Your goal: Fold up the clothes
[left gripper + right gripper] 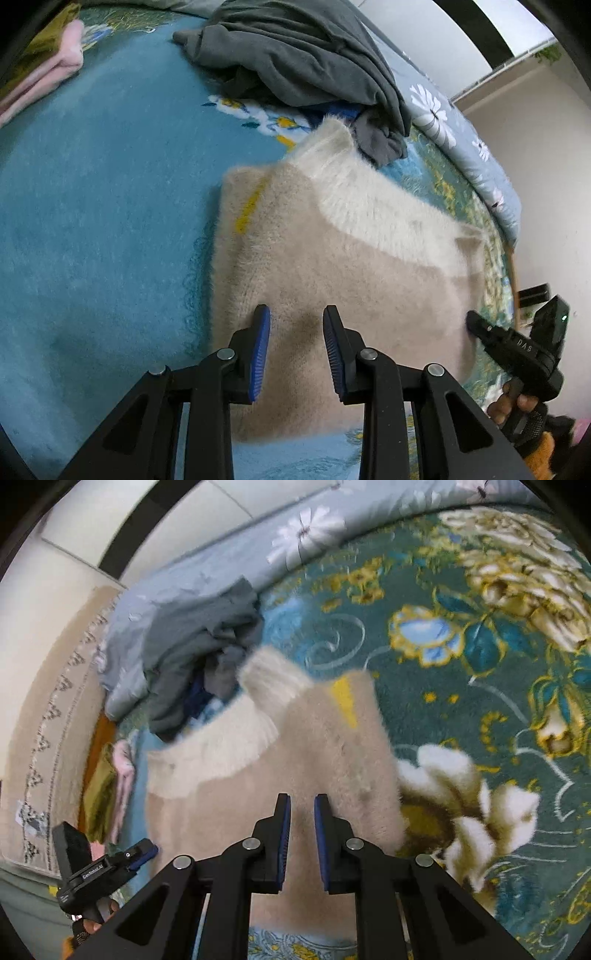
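A fuzzy beige sweater [332,266] with a cream sleeve folded across it and a yellow stripe lies flat on the teal floral blanket [92,206]. My left gripper [297,314] is open and empty, hovering over the sweater's near part. My right gripper [302,800] is open with a narrow gap, empty, over the same sweater [295,746]. The right gripper also shows in the left wrist view [476,325] at the sweater's right edge. The left gripper shows in the right wrist view [144,851] at the sweater's left edge.
A heap of dark grey clothes [306,55] lies beyond the sweater, also in the right wrist view [199,638]. Folded pink and olive garments [48,62] sit at the far left. A light blue floral quilt [461,136] borders the bed edge, then wall.
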Motion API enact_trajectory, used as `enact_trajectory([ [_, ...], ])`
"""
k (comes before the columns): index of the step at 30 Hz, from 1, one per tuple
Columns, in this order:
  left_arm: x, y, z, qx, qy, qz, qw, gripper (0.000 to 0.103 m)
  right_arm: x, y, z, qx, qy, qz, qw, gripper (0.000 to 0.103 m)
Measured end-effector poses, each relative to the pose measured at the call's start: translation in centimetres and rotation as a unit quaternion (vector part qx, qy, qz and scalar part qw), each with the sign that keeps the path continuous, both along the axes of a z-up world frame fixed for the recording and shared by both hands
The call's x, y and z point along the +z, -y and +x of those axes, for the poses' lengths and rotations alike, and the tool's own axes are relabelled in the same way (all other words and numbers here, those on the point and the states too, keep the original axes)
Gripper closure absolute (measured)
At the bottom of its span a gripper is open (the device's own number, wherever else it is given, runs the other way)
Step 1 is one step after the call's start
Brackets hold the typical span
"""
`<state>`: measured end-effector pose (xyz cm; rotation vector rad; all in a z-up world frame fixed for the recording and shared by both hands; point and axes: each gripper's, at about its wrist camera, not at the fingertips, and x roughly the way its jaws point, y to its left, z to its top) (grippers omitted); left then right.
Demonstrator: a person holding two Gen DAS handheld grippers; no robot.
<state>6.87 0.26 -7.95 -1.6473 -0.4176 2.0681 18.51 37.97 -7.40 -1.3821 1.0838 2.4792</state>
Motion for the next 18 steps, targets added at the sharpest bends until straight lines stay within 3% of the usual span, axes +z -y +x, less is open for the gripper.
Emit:
enact_trajectory([
  [1, 0.3, 0.4, 0.1, 0.007, 0.001, 0.011, 0.9999, 0.072, 0.1, -0.4, 0.4, -0.007, -0.005, -0.001, 1.0, 0.08],
  [2, 0.5, 0.9, 0.1, 0.015, 0.002, 0.021, 0.9997, 0.07, -0.3, -0.9, 0.7, -0.015, 0.0, -0.006, 1.0, 0.063],
  [4, 1.2, 1.8, 0.2, 0.034, -0.011, 0.022, 0.9991, 0.055, -1.3, -1.9, 1.4, -0.033, 0.01, -0.016, 0.999, 0.037],
  [6, 1.9, 2.6, 0.2, 0.055, -0.026, 0.021, 0.998, 0.049, -2.4, -2.3, 1.8, -0.043, 0.016, -0.043, 0.998, 0.037],
  [10, 0.7, 3.9, -0.7, 0.089, 0.001, 0.013, 0.9959, 0.038, -4.1, -2.8, 2.0, -0.063, 0.003, -0.095, 0.993, 0.036],
  [15, -1.4, 4.7, -2.0, 0.113, 0.054, 0.039, 0.9913, 0.038, -6.0, -3.8, 1.1, -0.082, 0.002, -0.135, 0.987, 0.034],
  [18, -2.2, 4.8, -2.6, 0.12, 0.066, 0.046, 0.9895, 0.038, -6.3, -4.2, 0.3, -0.08, -0.006, -0.149, 0.986, 0.032],
])
